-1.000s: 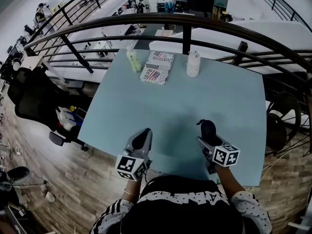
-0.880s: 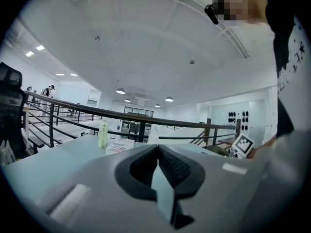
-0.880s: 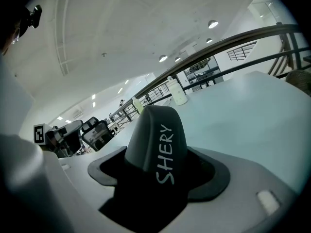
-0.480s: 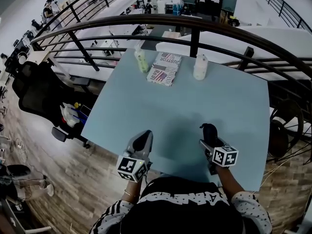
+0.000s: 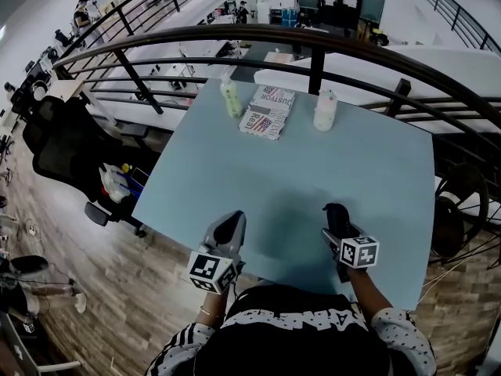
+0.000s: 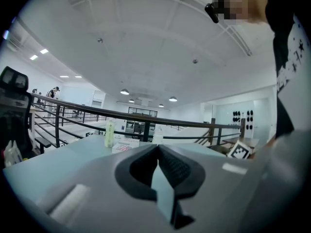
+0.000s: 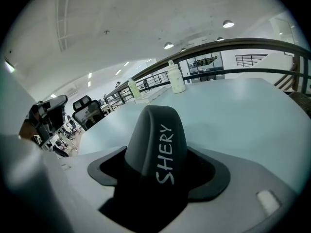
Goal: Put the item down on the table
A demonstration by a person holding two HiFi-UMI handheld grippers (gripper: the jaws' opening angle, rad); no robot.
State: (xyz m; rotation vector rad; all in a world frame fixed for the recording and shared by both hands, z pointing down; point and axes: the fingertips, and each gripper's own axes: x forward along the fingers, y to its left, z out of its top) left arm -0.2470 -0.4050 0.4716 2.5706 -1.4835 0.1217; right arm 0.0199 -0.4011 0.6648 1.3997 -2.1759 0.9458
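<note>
Near edge: the left hand-held gripper is noted with jaws pressed together, nothing between them. The right hand-held gripper is clamped on the dark item, held over the bench; contact cannot be told. The item is judged light, smooth and perhaps slippery. It is gripped at its base, rounded end protruding. Far edge: green bottle, packet, white bottle, well apart.

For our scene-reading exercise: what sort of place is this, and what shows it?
Probably a mezzanine in an open-plan office: a curved metal railing edges the light blue table, a black office chair stands beside it, and white desks show beyond.
</note>
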